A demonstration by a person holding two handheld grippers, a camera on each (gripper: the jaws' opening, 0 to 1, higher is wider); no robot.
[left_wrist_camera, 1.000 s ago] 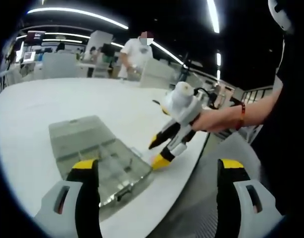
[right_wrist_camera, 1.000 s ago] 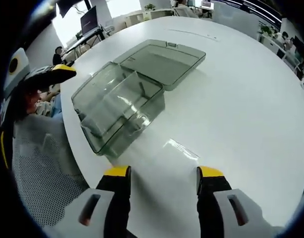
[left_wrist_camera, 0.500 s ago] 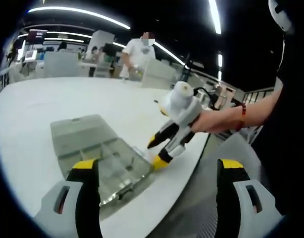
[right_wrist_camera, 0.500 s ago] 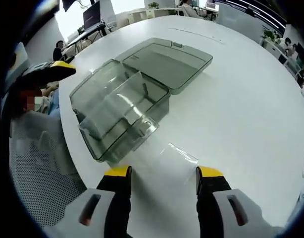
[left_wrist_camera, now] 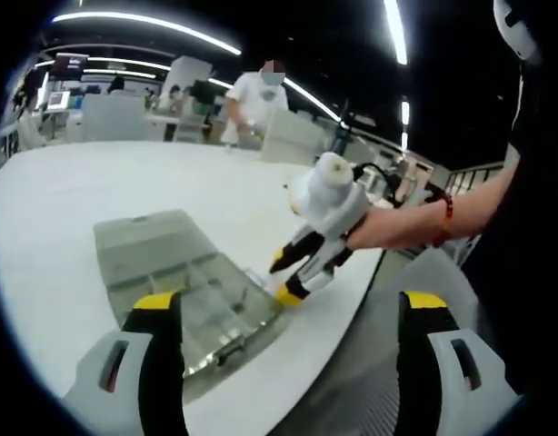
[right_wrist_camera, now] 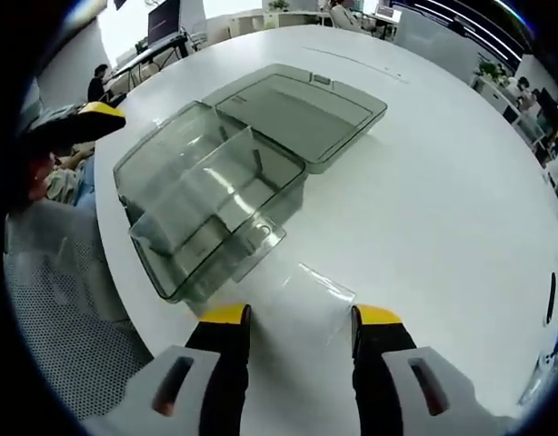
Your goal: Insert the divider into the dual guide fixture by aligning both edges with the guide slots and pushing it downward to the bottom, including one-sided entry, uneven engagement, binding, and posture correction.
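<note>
Pickup step: we've got right gripper (right_wrist_camera: 291, 320) fingers spread over clear divider (right_wrist_camera: 317, 289) on counter (right_wrist_camera: 443, 200), beside fixture (right_wrist_camera: 206, 204); next, pinch its edge. Left gripper (left_wrist_camera: 288, 313) fingers spread, idle.

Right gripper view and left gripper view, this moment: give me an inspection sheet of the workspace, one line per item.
Surface: white round table, bare around the fixture.
Job's things: smoky clear fixture box near the table edge, its lid open flat; clear divider lying flat on the table beside it, not inserted.
Clutter: small dark object at the far edge.
Grippers: right gripper open, jaws at the divider; left gripper open, empty.
Cables: nothing seen.
Surroundings: open office, desks, people behind.
</note>
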